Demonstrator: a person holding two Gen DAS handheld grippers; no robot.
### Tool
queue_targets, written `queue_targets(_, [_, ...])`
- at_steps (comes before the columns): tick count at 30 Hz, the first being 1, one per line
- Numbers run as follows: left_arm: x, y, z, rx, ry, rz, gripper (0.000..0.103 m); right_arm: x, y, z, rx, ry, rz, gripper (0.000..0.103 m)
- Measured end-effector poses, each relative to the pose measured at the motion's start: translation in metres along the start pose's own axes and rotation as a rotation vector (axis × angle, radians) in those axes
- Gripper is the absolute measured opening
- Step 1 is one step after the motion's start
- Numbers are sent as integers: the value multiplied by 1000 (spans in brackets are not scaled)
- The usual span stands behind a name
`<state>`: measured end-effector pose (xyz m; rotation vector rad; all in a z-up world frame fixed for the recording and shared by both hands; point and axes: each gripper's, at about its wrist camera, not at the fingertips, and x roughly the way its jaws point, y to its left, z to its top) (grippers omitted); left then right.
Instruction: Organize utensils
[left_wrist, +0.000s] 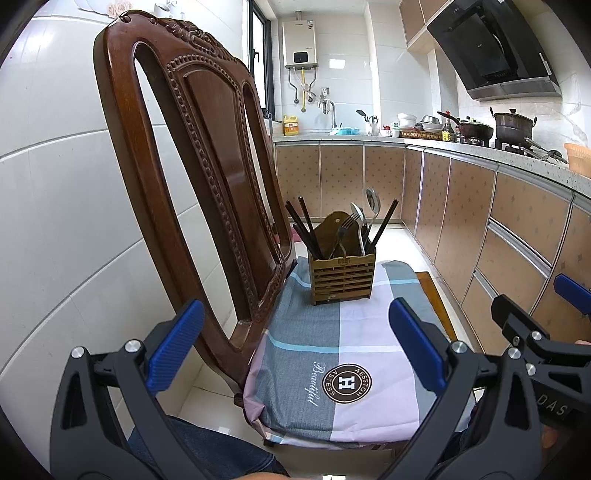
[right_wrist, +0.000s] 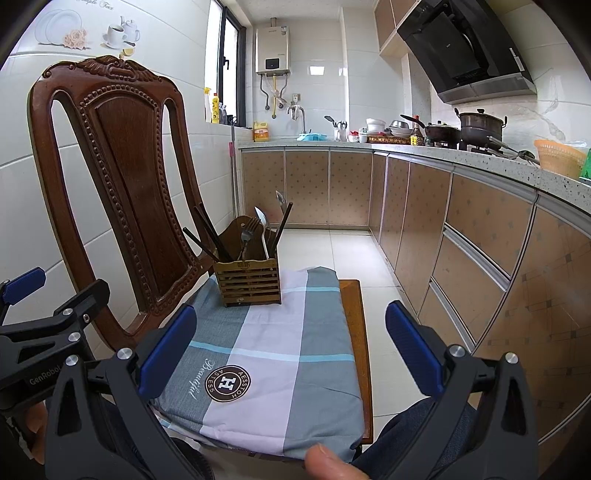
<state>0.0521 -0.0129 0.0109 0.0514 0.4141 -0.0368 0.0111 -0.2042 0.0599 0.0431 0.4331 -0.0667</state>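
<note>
Your cushion cover (right_wrist: 280, 354) reads "Beautiful", "AESSTOH", "ASTESS" around an "H"; your left claw (right_wrist: 22, 369) reads "GenRobot".

Grey, lilac and pale-blue checked cushion (left_wrist: 332, 332) on dark carved-wood chair (left_wrist: 207, 147); tan slatted utensil holder (left_wrist: 341, 278); blue gripper pads (left_wrist: 177, 347).

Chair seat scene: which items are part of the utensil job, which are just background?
Job:
- wooden utensil holder on the plaid cushion
- chopsticks, fork, spoons standing in it
- left tongs, right tongs, both open and empty

Background:
- carved chair
- pots on the counter
- water heater
- orange basket
</note>
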Motion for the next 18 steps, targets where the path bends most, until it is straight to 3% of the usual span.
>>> queue_targets(18, [10, 8, -2, -3, 20, -14, 99, 4, 5, -3, 2, 8, -7, 100])
